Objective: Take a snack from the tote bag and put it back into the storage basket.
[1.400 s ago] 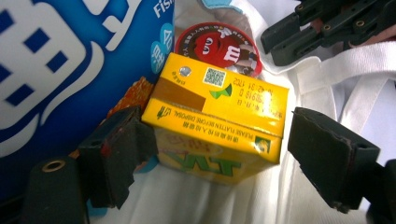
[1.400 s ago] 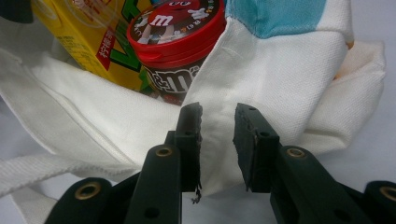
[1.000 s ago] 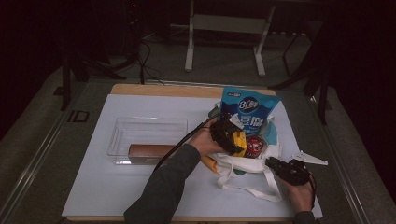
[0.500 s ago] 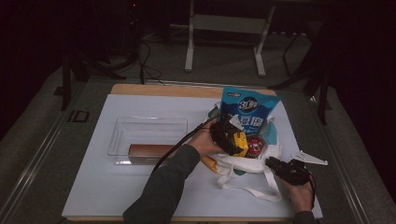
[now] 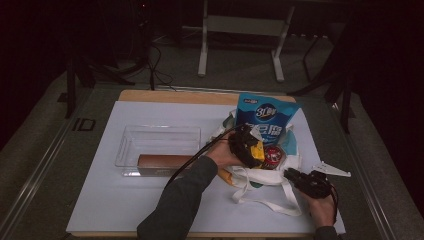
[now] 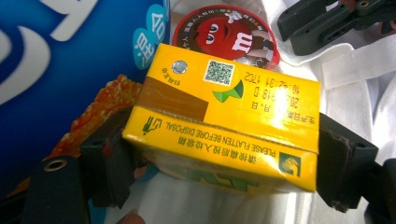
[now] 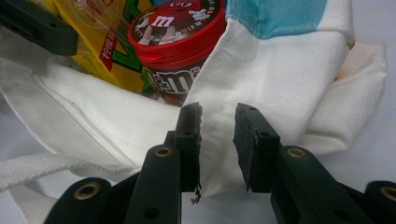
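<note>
Item: yellow drink carton, over the mouth of the white tote bag near the worktop's right front edge. My left tool has just widened, carton between its jaws. My right tool pinches the bag's rim to keep it open.

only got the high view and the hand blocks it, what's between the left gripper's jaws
observer: a yellow juice carton sits between the left gripper's pads. its jaws have just been opening, so i can't tell if they press it
operator: what's right behind it
observer: a candy tub with a cartoon face on its red lid, beside a blue pouch
operator: and the right gripper
observer: the right gripper has the bag's white cloth between its pads, tips apart
</note>
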Available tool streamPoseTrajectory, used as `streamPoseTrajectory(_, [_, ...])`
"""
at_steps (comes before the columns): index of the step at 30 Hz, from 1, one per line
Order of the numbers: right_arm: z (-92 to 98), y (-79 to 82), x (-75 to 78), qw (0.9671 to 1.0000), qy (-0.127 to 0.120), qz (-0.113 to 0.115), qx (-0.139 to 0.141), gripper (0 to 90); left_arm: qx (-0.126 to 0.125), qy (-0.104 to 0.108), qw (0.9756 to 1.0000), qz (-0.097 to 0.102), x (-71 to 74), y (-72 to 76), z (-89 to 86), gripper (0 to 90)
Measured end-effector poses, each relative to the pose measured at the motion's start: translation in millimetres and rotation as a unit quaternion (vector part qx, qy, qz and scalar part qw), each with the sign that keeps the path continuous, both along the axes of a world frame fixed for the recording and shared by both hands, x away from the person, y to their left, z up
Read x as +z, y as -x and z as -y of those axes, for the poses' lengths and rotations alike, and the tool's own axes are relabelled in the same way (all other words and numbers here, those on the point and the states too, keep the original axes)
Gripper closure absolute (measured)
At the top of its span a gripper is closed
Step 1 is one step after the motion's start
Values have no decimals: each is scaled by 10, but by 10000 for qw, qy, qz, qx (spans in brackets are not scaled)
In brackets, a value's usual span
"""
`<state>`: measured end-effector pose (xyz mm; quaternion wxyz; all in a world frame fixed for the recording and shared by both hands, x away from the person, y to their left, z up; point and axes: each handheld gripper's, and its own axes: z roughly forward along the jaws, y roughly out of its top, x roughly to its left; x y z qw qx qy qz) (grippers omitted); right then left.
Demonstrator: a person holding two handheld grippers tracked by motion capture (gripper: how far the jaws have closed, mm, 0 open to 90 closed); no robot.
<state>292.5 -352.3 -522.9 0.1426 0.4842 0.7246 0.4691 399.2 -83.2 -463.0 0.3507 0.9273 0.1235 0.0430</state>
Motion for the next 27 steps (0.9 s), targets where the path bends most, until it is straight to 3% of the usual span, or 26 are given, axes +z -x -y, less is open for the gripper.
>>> streamPoseTrajectory(5, [-2, -1, 0, 10000, 1, -3, 1, 710, -21, -17, 10000, 39, -21, 1, 19, 197])
streamPoseTrajectory(12, [-1, -2, 0, 10000, -2, -2, 0, 710, -7, -269, 9993, 254, -16, 55, 50, 224])
streamPoseTrajectory(15, [2, -5, -3, 10000, -7, -5, 4, 710, -11, -292, 9993, 215, -8, 69, 33, 275])
streamPoseTrajectory(19, [-1, -3, 0, 10000, -5, -5, 0, 710, -26, -220, 9995, 223, -23, 56, 39, 266])
streamPoseTrajectory(27, [-3, -3, 2, 10000, -1, -1, 3, 710, -23, -300, 9992, 247, -103, 52, 120, 237])
